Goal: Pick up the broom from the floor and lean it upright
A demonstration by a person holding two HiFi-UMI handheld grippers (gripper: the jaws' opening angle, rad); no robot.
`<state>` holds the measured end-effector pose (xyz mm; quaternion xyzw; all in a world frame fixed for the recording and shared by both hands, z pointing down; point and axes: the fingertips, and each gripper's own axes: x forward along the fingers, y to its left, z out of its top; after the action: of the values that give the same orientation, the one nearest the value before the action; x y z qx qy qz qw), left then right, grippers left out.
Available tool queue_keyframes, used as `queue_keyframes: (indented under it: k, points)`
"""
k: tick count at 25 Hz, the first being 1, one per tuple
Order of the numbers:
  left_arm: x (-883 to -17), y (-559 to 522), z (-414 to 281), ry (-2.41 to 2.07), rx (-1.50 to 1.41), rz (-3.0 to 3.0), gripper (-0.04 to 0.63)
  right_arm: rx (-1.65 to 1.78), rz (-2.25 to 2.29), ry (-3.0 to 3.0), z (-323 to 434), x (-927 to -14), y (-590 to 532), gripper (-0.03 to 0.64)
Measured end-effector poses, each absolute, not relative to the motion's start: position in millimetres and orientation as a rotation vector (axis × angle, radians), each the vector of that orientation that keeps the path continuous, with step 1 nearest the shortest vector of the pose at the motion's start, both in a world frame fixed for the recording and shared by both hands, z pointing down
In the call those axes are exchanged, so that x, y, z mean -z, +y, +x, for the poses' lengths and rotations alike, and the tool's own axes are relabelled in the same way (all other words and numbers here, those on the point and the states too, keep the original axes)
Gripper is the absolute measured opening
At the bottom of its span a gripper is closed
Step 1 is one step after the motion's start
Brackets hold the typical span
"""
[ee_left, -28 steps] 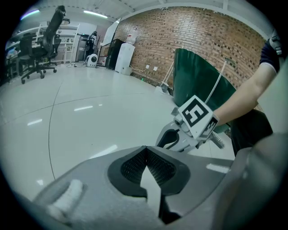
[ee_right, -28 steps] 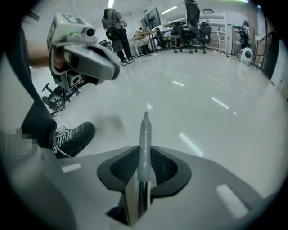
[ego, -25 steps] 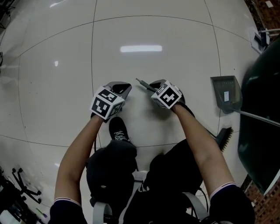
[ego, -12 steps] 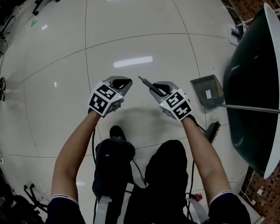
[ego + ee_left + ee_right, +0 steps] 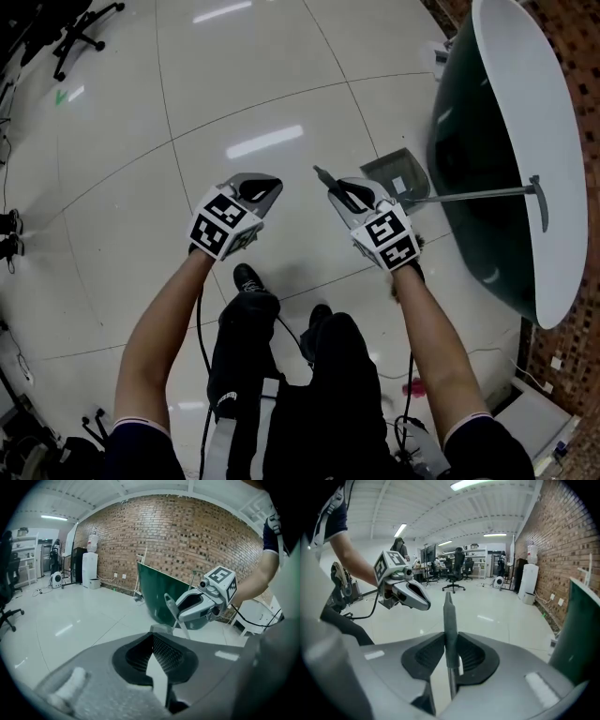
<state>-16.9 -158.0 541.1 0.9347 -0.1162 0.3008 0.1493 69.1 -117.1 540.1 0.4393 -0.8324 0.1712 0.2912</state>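
Note:
The broom's grey handle (image 5: 325, 178) sticks out forward past my right gripper (image 5: 345, 187), which is shut on it just below its tapered tip. In the right gripper view the handle (image 5: 449, 616) stands upright, pinched between the ribbed pads of the right gripper (image 5: 450, 641). The broom's lower part and head are hidden under my right arm. Level with it and to the left, my left gripper (image 5: 265, 181) hangs shut with nothing in it. In the left gripper view its pads (image 5: 161, 651) meet at the tip, and the floor shows through the gap behind.
A grey dustpan (image 5: 398, 176) with a long thin handle (image 5: 478, 195) lies on the glossy white tile floor (image 5: 141, 187), beside a big dark green tilted panel (image 5: 483, 141) with a white rim. A brick wall (image 5: 197, 536) lies beyond. Office chairs (image 5: 82, 23) stand far left. My legs and shoe (image 5: 247, 277) are below.
Both grippers have risen well above the floor, the right one carrying the broom handle up. The broom head, seen by my right arm before, is now hidden. The green panel looms nearer.

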Motion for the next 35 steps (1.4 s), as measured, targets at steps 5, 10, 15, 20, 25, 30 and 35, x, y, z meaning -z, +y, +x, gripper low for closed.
queue_keyframes:
  k: [5, 10, 15, 20, 25, 30, 35]
  points:
    - [-479.3, -115.9, 19.4, -0.278, -0.861, 2.693, 0.002, -0.43, 1.361, -2.159, 132.6, -457.1, -65.2, 0.087]
    - [-402.3, -79.9, 68.5, -0.216, -0.808, 2.736, 0.0, -0.411, 1.571, -2.097, 199.6, -387.1, -11.0, 0.086]
    - [-349.9, -25.7, 114.7, -0.079, -0.825, 2.778, 0.002, -0.469, 1.753, -2.029, 245.5, -352.4, 46.1, 0.086]
    - [-319.1, 20.6, 149.9, 0.017, -0.814, 2.787, 0.002, -0.544, 1.897, -1.979, 274.3, -324.5, 92.2, 0.086]
    - [-308.9, 47.2, 171.7, 0.163, -0.838, 2.761, 0.0, -0.633, 2.045, -1.889, 290.7, -303.4, 123.3, 0.086]
    - [-299.2, 44.2, 199.7, 0.311, -0.807, 2.75, 0.0, -0.718, 2.201, -1.752, 304.5, -289.8, 136.7, 0.086]
    - [-299.0, 45.3, 226.4, 0.448, -0.791, 2.735, 0.002, -0.766, 2.27, -1.635, 309.1, -285.5, 140.9, 0.085]
